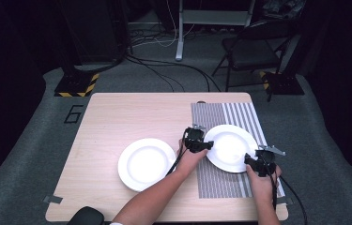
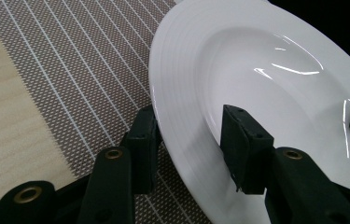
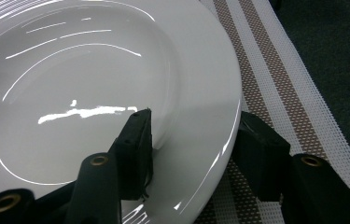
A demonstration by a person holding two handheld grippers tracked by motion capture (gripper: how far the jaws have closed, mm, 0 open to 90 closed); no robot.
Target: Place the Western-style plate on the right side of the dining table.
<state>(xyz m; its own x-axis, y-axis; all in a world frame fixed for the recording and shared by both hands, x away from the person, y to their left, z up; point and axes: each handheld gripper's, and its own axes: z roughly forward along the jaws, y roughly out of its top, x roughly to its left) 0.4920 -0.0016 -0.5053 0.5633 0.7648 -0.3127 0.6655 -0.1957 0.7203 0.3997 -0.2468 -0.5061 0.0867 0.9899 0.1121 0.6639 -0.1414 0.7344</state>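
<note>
The white plate [image 1: 230, 146] sits right of centre on the striped placemat [image 1: 220, 180]; the left gripper [image 1: 202, 145] straddles its left rim, the right gripper [image 1: 252, 161] its lower-right rim; both sets of fingers clasp it.

The plate [image 2: 266, 70] on the placemat looks like glazed white ceramic, smooth and glossy, with bright streaks of light on it. The second plate [image 1: 146, 163] has the same shiny white glaze. The placemat [image 2: 84, 70] is a coarse woven mesh, matt, brown with white stripes. The surface [image 1: 117, 117] is pale wood-grain laminate, smooth and dull. The floor [image 1: 28, 140] is rough grey carpet.
</note>
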